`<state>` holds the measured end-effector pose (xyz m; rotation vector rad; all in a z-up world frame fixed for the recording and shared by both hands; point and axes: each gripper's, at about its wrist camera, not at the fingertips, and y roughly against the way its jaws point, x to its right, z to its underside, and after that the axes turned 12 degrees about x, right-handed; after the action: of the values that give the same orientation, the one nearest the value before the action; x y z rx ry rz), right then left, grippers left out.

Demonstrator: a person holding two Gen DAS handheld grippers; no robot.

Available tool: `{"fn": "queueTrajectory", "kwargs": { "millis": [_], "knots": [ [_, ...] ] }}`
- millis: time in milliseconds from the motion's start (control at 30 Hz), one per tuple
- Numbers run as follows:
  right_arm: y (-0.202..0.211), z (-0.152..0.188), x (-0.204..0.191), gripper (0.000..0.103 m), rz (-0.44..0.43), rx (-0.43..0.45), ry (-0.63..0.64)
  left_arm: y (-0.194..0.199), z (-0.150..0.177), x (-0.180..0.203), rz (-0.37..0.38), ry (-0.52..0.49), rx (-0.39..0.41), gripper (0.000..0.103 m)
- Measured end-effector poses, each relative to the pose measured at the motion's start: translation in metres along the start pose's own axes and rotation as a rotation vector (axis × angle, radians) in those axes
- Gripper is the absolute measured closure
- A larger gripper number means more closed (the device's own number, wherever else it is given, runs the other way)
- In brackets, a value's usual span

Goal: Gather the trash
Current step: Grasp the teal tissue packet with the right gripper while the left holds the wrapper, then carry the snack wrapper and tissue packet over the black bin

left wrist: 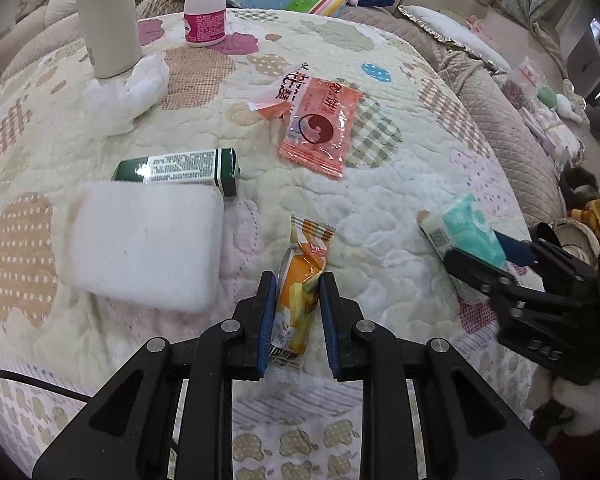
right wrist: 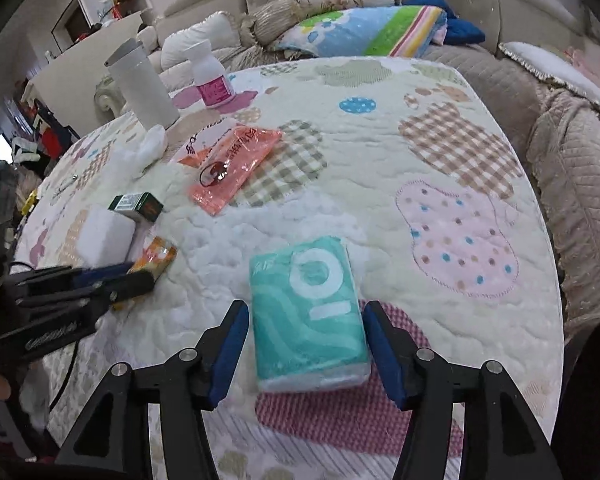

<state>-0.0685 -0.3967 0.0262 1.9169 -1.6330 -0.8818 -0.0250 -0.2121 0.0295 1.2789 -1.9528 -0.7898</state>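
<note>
My left gripper [left wrist: 298, 284] is shut on an orange snack wrapper [left wrist: 300, 284], crumpled between the blue pads at the near edge of the quilted table [left wrist: 400, 168]. My right gripper [right wrist: 306, 312] is open around a teal tissue pack [right wrist: 308, 312] lying on the table, with a small gap on each side. A red-orange wrapper [left wrist: 320, 128] lies at the middle, also in the right wrist view [right wrist: 236, 164]. A crumpled white tissue [left wrist: 128, 92] lies by the tumbler.
A white sponge block [left wrist: 144, 248] and a green box [left wrist: 180, 168] lie left. A cream tumbler [left wrist: 106, 16] and a pink-labelled white bottle [left wrist: 204, 8] stand at the far left. A sofa with cushions [right wrist: 360, 28] runs behind and to the right.
</note>
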Motion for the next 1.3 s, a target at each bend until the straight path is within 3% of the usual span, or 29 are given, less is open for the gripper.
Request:
{"fn": "queueTrajectory", "kwargs": {
  "millis": [100, 467, 967, 1300],
  "knots": [
    [0.003, 0.004, -0.004, 0.056, 0.000, 0.004, 0.029, 0.006, 0.002, 0.006, 0.002, -0.008, 0.011, 0.085],
    [0.056, 0.013, 0.018, 0.056, 0.005, 0.091, -0.042, 0.022, -0.002, 0.060, 0.054, -0.066, 0.061, 0.085],
    [0.111, 0.035, 0.087, 0.056, 0.104, 0.155, -0.168, 0.023, -0.004, 0.146, 0.128, -0.182, 0.076, 0.085],
    [0.131, 0.048, 0.129, 0.056, 0.152, 0.173, -0.238, 0.021, 0.003, 0.180, 0.149, -0.214, 0.064, 0.085]
  ]
}}
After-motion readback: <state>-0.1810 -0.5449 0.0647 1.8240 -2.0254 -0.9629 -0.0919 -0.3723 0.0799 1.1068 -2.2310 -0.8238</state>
